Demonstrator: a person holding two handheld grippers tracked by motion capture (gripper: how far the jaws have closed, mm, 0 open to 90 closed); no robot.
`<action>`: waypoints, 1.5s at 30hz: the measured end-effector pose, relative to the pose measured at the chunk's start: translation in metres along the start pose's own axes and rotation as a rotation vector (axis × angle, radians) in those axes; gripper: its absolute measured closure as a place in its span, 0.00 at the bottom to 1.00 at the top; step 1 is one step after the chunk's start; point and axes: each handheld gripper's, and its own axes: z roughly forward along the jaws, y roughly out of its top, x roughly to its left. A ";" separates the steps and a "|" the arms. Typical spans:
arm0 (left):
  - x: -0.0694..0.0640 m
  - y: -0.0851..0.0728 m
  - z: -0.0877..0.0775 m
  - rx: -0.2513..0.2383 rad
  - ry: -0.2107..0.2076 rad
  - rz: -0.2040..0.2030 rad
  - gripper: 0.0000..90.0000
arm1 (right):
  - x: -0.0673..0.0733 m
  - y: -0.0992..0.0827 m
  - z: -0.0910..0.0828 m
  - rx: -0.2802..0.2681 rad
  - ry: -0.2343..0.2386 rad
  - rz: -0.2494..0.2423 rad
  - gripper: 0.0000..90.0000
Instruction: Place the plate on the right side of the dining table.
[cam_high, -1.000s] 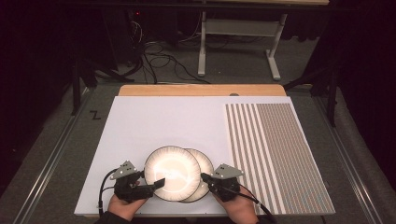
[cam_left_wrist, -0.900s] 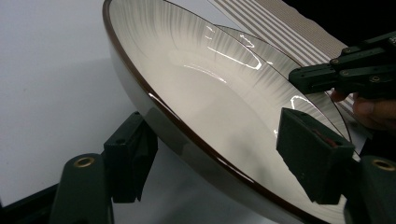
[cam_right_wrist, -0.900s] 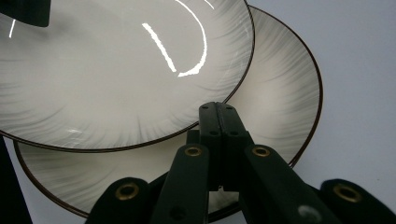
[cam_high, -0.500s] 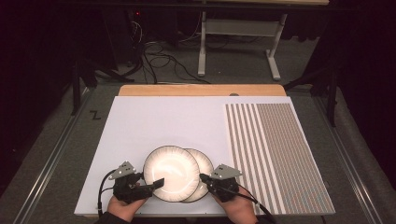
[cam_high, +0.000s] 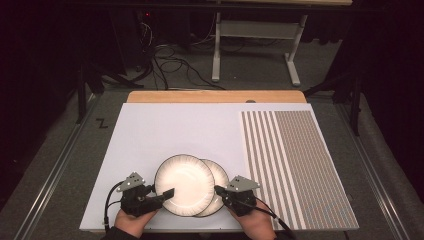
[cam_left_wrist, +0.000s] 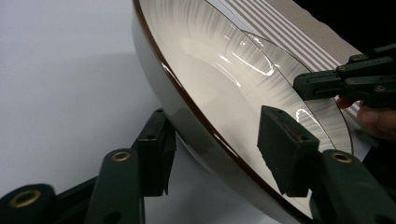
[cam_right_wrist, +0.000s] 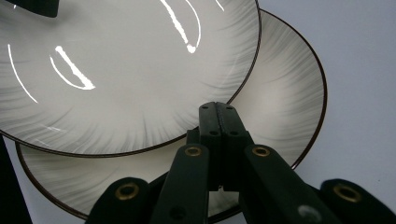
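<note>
Two white ribbed plates with dark rims overlap near the table's front edge. The upper plate (cam_high: 184, 184) (cam_left_wrist: 210, 70) (cam_right_wrist: 116, 70) is tilted, partly covering the lower plate (cam_high: 221, 172) (cam_left_wrist: 303, 88) (cam_right_wrist: 285, 107). My left gripper (cam_high: 167, 194) (cam_left_wrist: 217, 137) is shut on the upper plate's left rim, one jaw under it and one on its inside. My right gripper (cam_high: 218, 190) (cam_right_wrist: 218, 109) has its jaws pressed together with nothing between them. Its tip rests over the lower plate, just at the upper plate's right rim. The right gripper (cam_left_wrist: 301, 86) also reaches in across the plates.
The plates lie on a white mat (cam_high: 165, 130). A brown-and-white striped mat (cam_high: 295, 165) covers the table's right part. A wooden table edge (cam_high: 215, 96) runs along the back, with cables and a stand on the floor beyond.
</note>
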 end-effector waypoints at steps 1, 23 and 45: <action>0.000 0.000 0.000 0.001 0.003 -0.001 0.55 | 0.000 0.000 0.000 0.000 0.000 0.002 1.00; -0.010 0.007 0.003 -0.037 0.066 0.056 0.77 | -0.007 0.003 -0.009 -0.030 -0.012 0.006 1.00; -0.013 0.004 0.002 -0.074 0.077 0.091 0.78 | -0.018 0.010 -0.040 -0.116 -0.008 0.019 0.76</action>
